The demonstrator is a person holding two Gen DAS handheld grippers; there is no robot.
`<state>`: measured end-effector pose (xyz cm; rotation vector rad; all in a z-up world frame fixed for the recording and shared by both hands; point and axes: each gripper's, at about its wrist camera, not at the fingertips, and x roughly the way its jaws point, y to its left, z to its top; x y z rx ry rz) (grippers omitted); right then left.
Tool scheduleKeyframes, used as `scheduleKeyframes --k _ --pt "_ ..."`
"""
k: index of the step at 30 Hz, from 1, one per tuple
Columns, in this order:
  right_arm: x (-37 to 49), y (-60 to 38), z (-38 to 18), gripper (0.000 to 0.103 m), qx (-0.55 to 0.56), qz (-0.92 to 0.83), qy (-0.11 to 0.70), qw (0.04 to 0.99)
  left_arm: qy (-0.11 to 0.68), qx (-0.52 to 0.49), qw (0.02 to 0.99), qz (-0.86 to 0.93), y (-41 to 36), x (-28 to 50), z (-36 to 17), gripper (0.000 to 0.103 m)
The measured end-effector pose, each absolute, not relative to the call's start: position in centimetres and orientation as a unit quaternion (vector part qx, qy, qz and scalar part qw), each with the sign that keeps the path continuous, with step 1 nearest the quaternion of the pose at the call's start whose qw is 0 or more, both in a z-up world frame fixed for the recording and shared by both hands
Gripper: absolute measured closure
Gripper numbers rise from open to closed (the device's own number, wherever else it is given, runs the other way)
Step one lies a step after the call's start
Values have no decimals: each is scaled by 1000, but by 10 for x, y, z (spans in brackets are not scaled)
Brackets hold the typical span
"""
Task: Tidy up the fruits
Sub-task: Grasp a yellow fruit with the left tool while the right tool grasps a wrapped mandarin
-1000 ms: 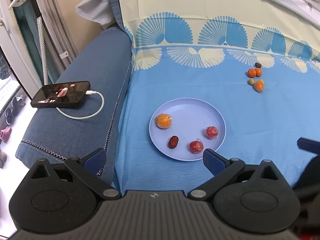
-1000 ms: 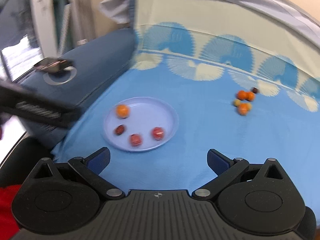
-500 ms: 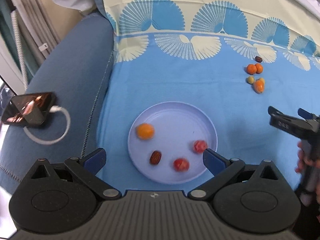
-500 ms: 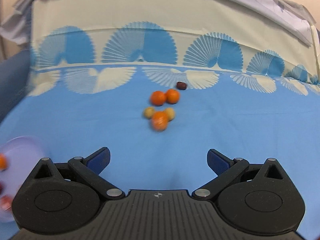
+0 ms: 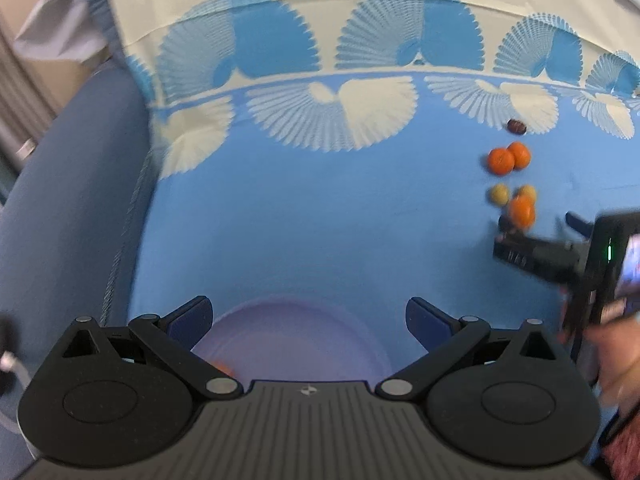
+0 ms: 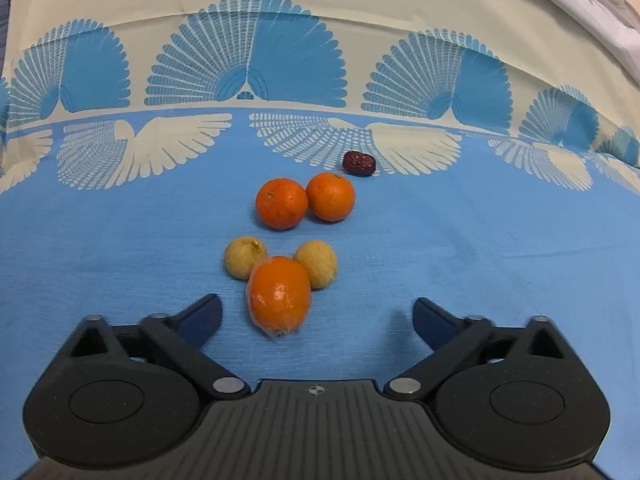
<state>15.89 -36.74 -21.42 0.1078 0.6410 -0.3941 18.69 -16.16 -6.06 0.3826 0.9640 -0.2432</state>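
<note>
In the right wrist view a plastic-wrapped orange (image 6: 279, 300) lies on the blue cloth between the fingers of my right gripper (image 6: 318, 320). The jaws are closing and neither pad touches the orange. Behind it are two tan round fruits (image 6: 245, 257), two bare oranges (image 6: 281, 203) and a dark red date (image 6: 359, 163). My left gripper (image 5: 308, 316) is open and holds nothing; it hangs over the lavender plate (image 5: 296, 332). Its body hides most of the plate, and only a sliver of an orange (image 5: 222, 367) shows. The left wrist view also shows the right gripper (image 5: 538, 224) at the wrapped orange (image 5: 522, 210).
The blue cloth with its fan pattern (image 6: 248, 60) rises into a cream backrest behind the fruit. A denim-blue sofa arm (image 5: 68, 200) runs along the left. A person's hand (image 5: 616, 356) holds the right gripper at the right edge.
The right gripper swung right and down to the fruit cluster, and its jaws have narrowed around the wrapped orange. The left gripper moved forward over the plate, hiding its fruits; the phone left view.
</note>
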Motion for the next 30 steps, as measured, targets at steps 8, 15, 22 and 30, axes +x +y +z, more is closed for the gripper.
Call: scheduleKeyframes --k 8,15,22,30 --pt "137 -404 -200 70 67 -241 317 915 421 199 862 -200 -274 231 -93 0" --pt "121 -463 -205 69 127 -312 324 884 442 245 818 -274 -355 254 -164 0" --pt "125 -456 -211 67 115 -315 322 886 458 231 799 -313 -369 263 -186 77" --pt "112 -457 -195 69 90 -370 254 889 432 233 823 -287 -325 236 -148 77"
